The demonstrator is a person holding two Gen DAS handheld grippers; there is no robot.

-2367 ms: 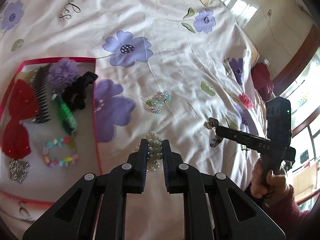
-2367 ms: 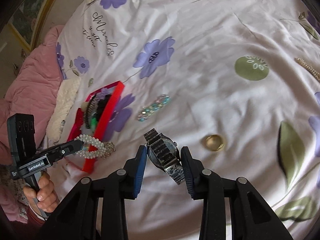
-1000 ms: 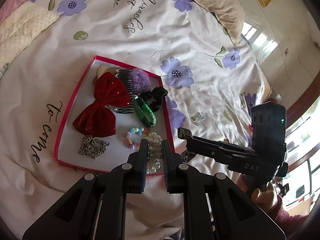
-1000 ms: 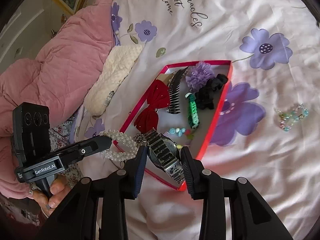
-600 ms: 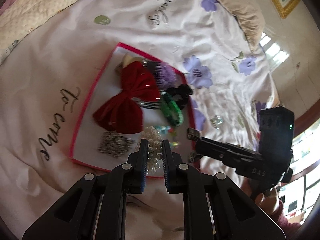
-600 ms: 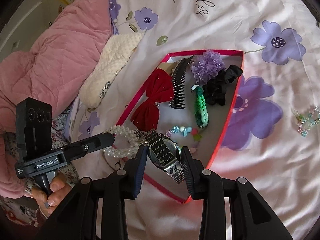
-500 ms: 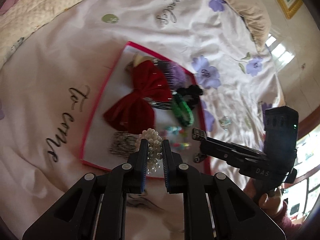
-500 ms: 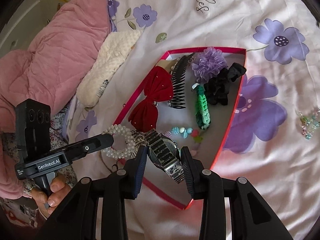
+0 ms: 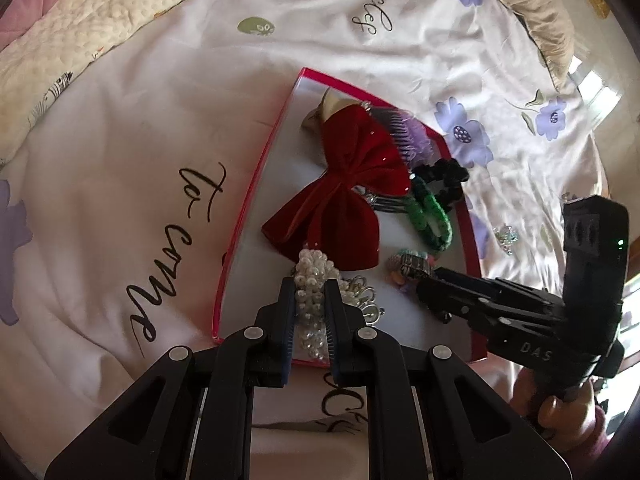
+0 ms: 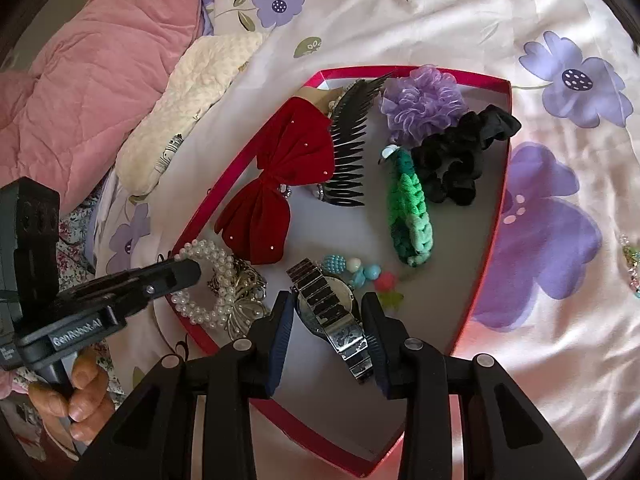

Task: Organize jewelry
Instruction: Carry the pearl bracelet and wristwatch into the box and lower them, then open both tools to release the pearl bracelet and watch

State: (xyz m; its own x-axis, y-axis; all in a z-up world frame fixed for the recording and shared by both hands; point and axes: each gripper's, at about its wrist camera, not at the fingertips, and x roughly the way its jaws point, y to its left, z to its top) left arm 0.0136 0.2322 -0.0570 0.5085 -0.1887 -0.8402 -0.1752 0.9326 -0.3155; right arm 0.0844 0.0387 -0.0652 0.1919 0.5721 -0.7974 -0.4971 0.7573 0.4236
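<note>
My left gripper is shut on a white pearl bracelet and holds it over the near left corner of the red-rimmed box, above a silver chain. It also shows in the right wrist view with the pearl bracelet. My right gripper is shut on a metal wristwatch over the near part of the box. The right gripper also shows in the left wrist view.
The box holds a red bow, black comb, purple scrunchie, black scrunchie, green hair clip and coloured bead bracelet. A crystal bracelet lies on the flowered sheet. A pink quilt lies left.
Both grippers have moved closer over the box, still holding the pearl bracelet and the watch. The pearl bracelet now hangs over the silver chain at the box's near corner.
</note>
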